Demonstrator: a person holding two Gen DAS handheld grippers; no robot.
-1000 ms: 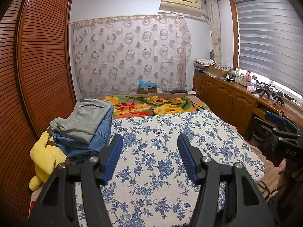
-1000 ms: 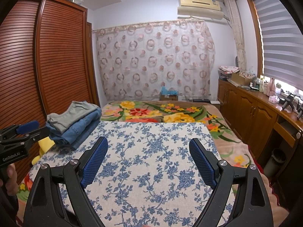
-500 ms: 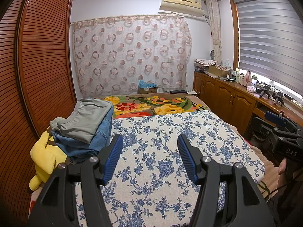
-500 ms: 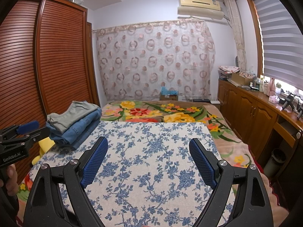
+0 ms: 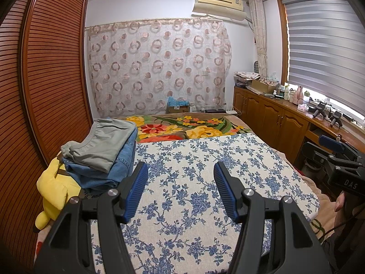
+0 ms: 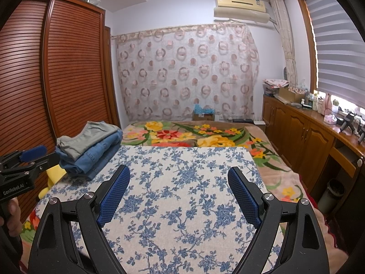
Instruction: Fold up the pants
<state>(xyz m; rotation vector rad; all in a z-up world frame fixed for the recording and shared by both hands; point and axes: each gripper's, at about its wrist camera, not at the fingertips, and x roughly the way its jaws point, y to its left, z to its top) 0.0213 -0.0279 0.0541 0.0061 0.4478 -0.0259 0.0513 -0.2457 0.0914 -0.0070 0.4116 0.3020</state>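
A stack of folded clothes lies at the bed's left edge: grey-green pants (image 5: pixel 103 145) (image 6: pixel 85 137) on top of blue jeans (image 5: pixel 109 173) (image 6: pixel 95 157). My left gripper (image 5: pixel 180 182) hovers open over the blue-flowered cloth (image 5: pixel 194 182), just right of the stack, nothing between its blue pads. My right gripper (image 6: pixel 179 182) is also open and empty above the same cloth (image 6: pixel 182 194). In the right wrist view the left gripper (image 6: pixel 27 159) shows at the left edge, a hand on its handle. The right gripper (image 5: pixel 335 157) shows at the right edge of the left wrist view.
A yellow plush toy (image 5: pixel 53 190) sits under the stack by the slatted wardrobe (image 5: pixel 34 91). A bright floral blanket (image 5: pixel 189 127) covers the far bed. Wooden cabinets (image 6: pixel 303 141) with clutter line the right wall under the window; a bin (image 6: pixel 330 196) stands on the floor.
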